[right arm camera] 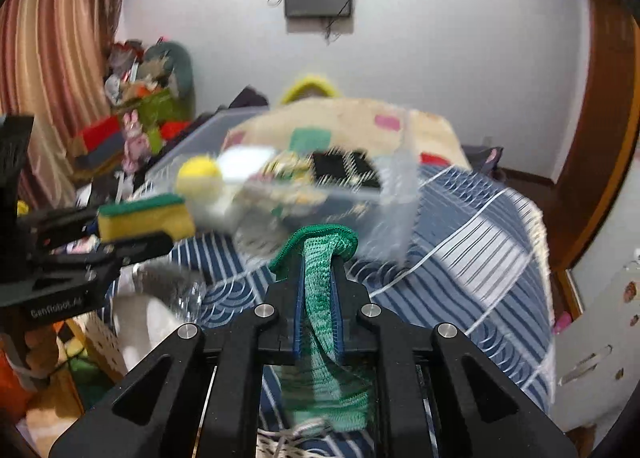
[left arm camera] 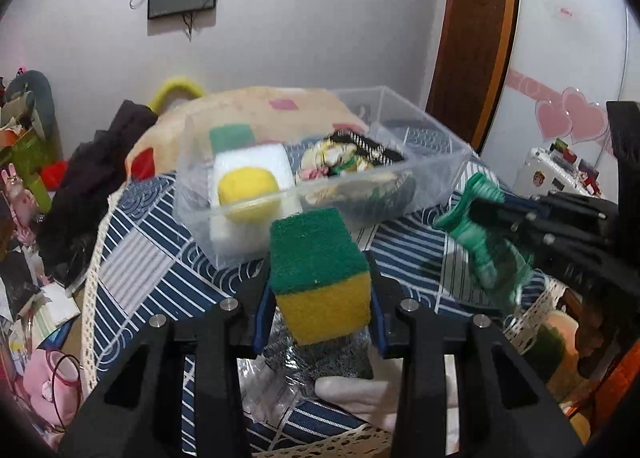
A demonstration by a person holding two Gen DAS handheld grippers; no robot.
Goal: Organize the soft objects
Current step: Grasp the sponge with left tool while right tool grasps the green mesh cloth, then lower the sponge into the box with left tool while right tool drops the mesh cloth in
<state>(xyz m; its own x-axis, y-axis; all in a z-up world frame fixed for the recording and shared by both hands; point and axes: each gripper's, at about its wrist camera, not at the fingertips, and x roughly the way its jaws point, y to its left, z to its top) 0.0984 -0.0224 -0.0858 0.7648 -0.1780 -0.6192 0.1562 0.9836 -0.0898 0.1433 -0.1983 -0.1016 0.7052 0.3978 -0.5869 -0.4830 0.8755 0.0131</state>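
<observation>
My left gripper (left arm camera: pixel 320 290) is shut on a green-topped yellow sponge (left arm camera: pixel 318 266), held above the blue patterned cloth just in front of a clear plastic box (left arm camera: pixel 436 174). The box holds a white sponge with a yellow ball (left arm camera: pixel 247 187) and some patterned fabric items (left arm camera: pixel 340 158). My right gripper (right arm camera: pixel 319 286) is shut on a green knitted cloth (right arm camera: pixel 318 278) that hangs down between its fingers. In the left wrist view it (left arm camera: pixel 492 202) hovers to the right of the box, with the cloth (left arm camera: pixel 488 246). The right wrist view shows the sponge (right arm camera: pixel 144 218) at left.
The blue patterned cloth (left arm camera: pixel 152 258) covers the table. A cream pillow with coloured squares (left arm camera: pixel 256 110) lies behind the box. A crinkled plastic bag (left arm camera: pixel 280 374) and a white soft item (left arm camera: pixel 360 394) lie under my left gripper. Clutter and toys (left arm camera: pixel 28 162) stand at left.
</observation>
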